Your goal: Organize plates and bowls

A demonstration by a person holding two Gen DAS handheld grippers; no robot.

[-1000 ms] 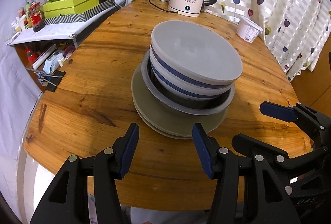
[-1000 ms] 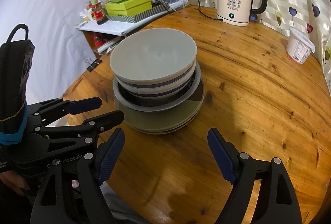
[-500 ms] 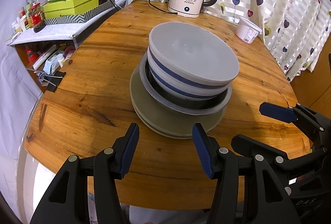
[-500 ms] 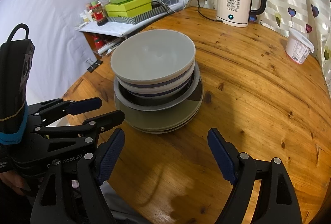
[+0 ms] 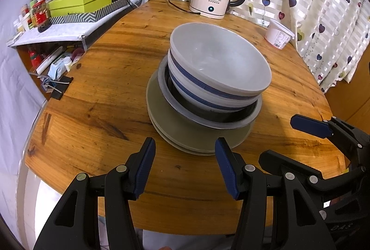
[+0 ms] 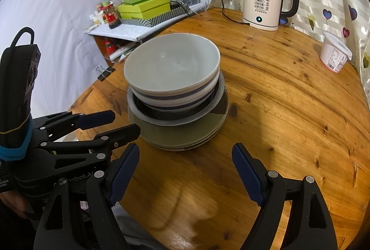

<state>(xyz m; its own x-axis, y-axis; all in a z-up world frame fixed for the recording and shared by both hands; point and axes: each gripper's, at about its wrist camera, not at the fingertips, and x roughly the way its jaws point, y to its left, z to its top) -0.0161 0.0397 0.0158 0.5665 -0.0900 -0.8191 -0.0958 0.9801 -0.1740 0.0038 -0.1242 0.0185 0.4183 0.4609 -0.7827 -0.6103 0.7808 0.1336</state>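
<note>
One stack stands on the round wooden table point(image 5: 111, 116). Olive-grey plates point(image 5: 185, 139) lie at the bottom, a grey-rimmed dish with a dark inside point(image 5: 233, 120) sits on them, and white bowls with blue bands point(image 5: 219, 67) are nested on top. The stack also shows in the right wrist view point(image 6: 172, 74). My left gripper point(image 5: 185, 164) is open and empty, just in front of the plates' near edge. My right gripper point(image 6: 185, 171) is open and empty, in front of the stack and to its right; it shows at the right edge of the left wrist view point(image 5: 300, 141).
A cream electric kettle point(image 5: 217, 0) with its cord stands at the table's far edge. A white tub point(image 5: 278, 36) sits at the far right by the heart-print curtain point(image 5: 323, 7). A cluttered shelf with green boxes point(image 5: 81, 2) stands beyond the table's left edge.
Both grippers have drifted very slightly relative to the stack. Both stay open and empty. The stack has not changed.
</note>
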